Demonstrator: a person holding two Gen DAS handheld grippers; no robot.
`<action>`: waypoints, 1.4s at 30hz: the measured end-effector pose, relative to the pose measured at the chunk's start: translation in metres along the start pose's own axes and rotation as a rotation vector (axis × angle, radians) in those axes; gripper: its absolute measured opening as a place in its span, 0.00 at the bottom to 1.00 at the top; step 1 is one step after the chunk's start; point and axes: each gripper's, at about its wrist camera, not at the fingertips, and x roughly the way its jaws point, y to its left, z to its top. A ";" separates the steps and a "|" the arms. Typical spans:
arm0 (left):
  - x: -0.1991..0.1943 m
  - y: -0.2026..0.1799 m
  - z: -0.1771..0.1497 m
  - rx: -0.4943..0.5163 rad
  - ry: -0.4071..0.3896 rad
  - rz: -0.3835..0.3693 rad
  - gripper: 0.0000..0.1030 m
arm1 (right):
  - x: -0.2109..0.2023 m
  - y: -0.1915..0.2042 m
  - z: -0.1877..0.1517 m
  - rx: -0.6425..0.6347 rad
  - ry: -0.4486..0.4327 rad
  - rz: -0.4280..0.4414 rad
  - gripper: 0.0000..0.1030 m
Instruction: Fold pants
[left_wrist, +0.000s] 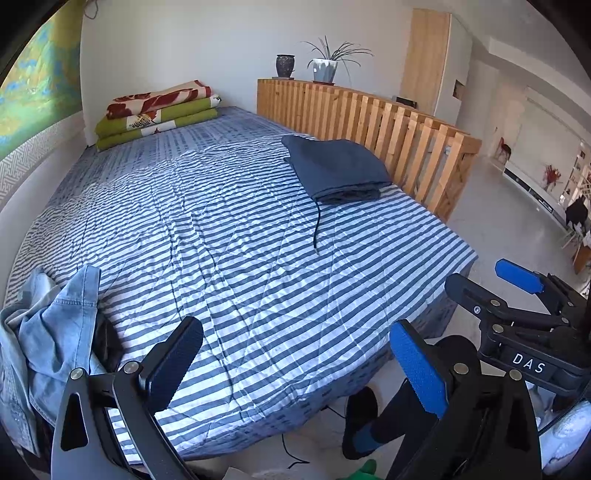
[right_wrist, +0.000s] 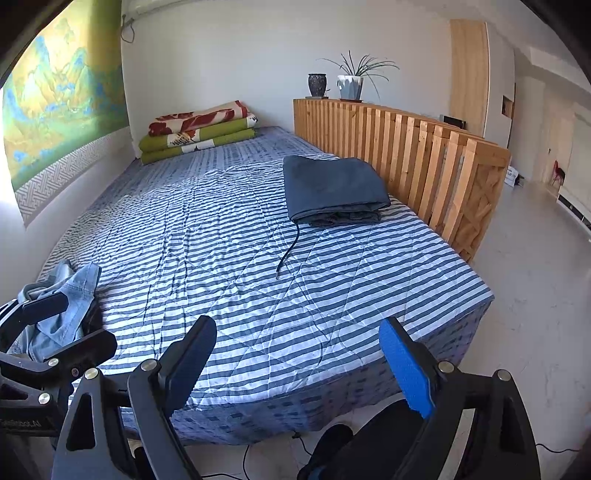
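One folded dark blue pair of pants (left_wrist: 334, 168) lying far right on the blue-and-white striped bed (left_wrist: 221, 236), one drawstring trailing nearward. One crumpled light denim garment (left_wrist: 48, 332) near left. Two grippers, left gripper (left_wrist: 295, 369) and right gripper (right_wrist: 297, 363), spread wide, empty. Two pots (left_wrist: 285, 65) far on the wooden slatted rail.
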 end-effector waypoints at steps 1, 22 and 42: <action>0.000 0.001 0.000 -0.001 0.000 0.000 1.00 | 0.001 0.000 0.000 0.000 0.001 -0.001 0.85; 0.010 0.005 0.001 -0.008 0.011 -0.006 1.00 | 0.012 0.003 -0.001 -0.007 0.028 0.002 0.85; 0.017 0.011 -0.001 -0.020 0.016 -0.008 1.00 | 0.021 0.010 -0.001 -0.014 0.045 0.002 0.85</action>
